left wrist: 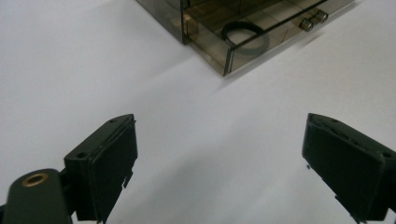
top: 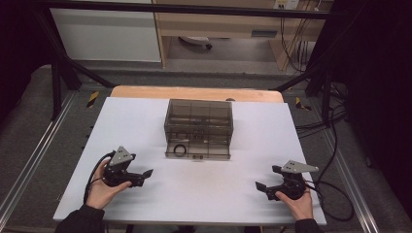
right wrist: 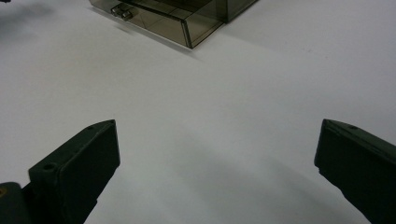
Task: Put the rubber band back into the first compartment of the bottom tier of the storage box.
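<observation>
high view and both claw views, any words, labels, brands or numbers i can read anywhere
No readable text in any view.
The smoky drawer box, its pulled-out bottom drawer and the black ring in it carry no lettering.
Both claws, left and right, bear no visible marking.
The small plate on the wooden furniture behind the table may be a label: too small and blurred to read.

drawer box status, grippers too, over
Left gripper open, right gripper open, both empty. Bottom drawer pulled out, black ring inside. Nothing in the way.
</observation>
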`<state>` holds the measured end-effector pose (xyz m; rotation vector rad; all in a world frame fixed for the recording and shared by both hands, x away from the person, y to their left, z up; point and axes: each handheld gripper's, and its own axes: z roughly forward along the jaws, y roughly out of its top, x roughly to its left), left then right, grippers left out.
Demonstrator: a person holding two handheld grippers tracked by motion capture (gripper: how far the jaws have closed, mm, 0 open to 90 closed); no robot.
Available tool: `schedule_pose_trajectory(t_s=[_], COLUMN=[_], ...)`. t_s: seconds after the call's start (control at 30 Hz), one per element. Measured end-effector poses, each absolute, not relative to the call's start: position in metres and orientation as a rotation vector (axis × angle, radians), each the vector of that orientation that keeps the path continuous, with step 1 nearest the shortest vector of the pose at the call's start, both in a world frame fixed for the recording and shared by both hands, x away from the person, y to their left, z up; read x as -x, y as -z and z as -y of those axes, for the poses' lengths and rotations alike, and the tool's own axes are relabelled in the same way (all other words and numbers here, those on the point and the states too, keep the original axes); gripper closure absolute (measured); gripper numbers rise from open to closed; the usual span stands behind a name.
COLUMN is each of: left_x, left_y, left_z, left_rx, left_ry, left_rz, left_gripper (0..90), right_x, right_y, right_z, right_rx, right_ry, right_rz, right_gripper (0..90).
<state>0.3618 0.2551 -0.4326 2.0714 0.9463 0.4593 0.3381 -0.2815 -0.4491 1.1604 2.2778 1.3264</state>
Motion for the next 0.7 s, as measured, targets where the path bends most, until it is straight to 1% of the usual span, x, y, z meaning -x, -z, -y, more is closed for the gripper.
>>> schedule_pose_trajectory(t_s=[0.33,0.7], left_x=[-0.352,-0.351], left_y=[0.441,0.444], left_z=[-0.276,-0.279], left_rx=[-2.064,-2.066], left_ry=[-0.458,-0.462], left_rz=[-0.966,-0.969], left_gripper=[8.2,8.0], right_x=[-0.337,-0.338], right_y=[0.449,0.45], right_z=[0.281,0.281], right_rx=[-1.163,-1.155], right_ry=[-1.329,-1.323], right_rz=[-2.282,-2.29], right_gripper=[0.8,0.8])
